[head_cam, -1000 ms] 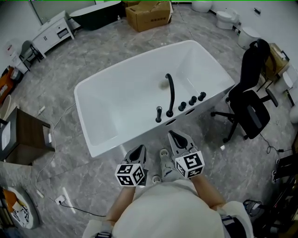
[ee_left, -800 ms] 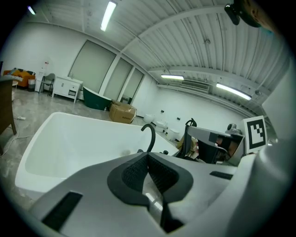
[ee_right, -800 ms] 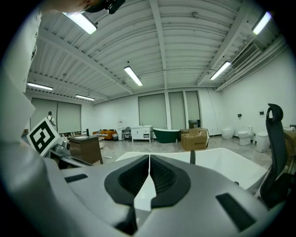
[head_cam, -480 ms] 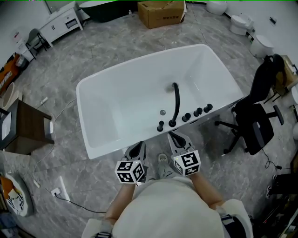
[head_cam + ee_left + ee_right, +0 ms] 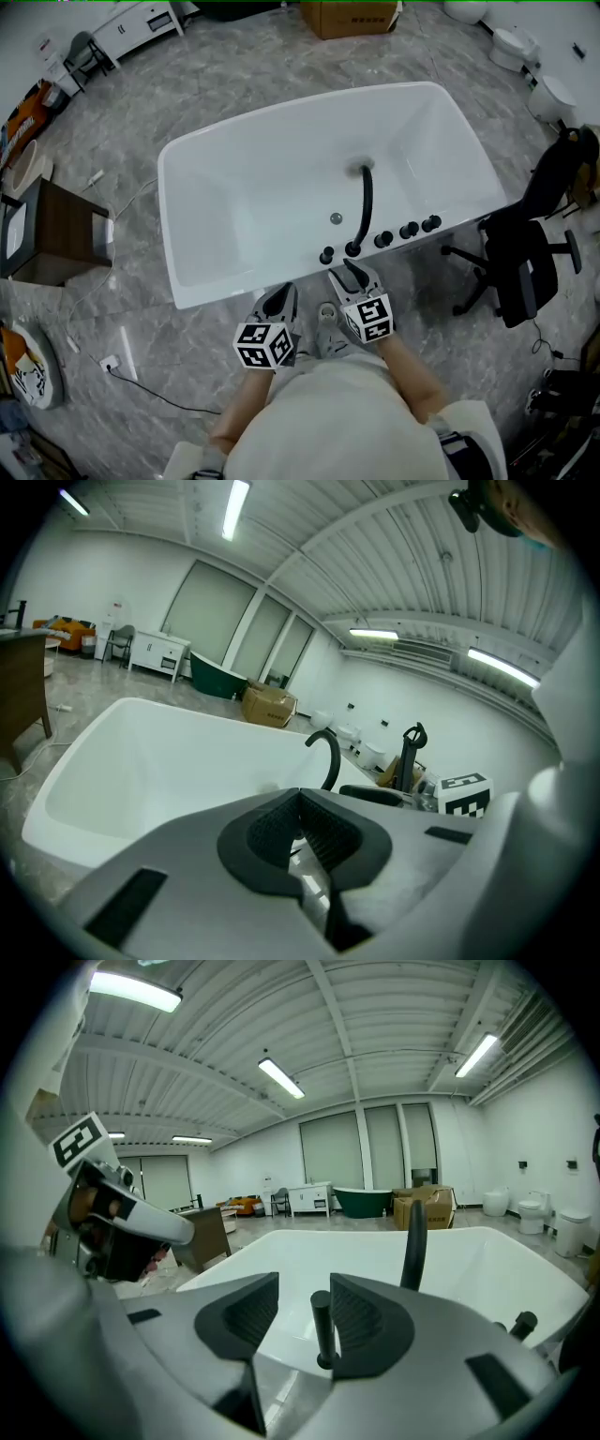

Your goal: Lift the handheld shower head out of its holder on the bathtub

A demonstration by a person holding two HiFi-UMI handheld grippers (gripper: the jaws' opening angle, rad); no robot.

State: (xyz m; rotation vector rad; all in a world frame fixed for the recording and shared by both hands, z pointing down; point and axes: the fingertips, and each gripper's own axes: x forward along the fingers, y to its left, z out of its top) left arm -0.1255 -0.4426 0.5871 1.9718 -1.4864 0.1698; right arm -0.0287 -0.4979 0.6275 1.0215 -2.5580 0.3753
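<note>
The white bathtub (image 5: 216, 216) fills the middle of the head view. On its near rim the handheld shower head (image 5: 326, 255), a short black upright stick, sits in its holder beside the tall curved black spout (image 5: 364, 202). My right gripper (image 5: 351, 271) is just short of that rim with its jaws opening. In the right gripper view the shower head (image 5: 322, 1330) shows in the gap of the right gripper (image 5: 307, 1290), untouched by the pads. My left gripper (image 5: 281, 297) hangs lower left of it, shut and empty, its pads (image 5: 309, 827) meeting.
Three black knobs (image 5: 409, 231) line the rim right of the spout. A black office chair (image 5: 520, 258) stands by the tub's right end. A brown cabinet (image 5: 52, 234) is at the left, with a cable (image 5: 141, 389) on the grey floor. A cardboard box (image 5: 361, 14) lies beyond the tub.
Both grippers have come closer to the tub's near rim. The right one has moved forward and down towards the shower head.
</note>
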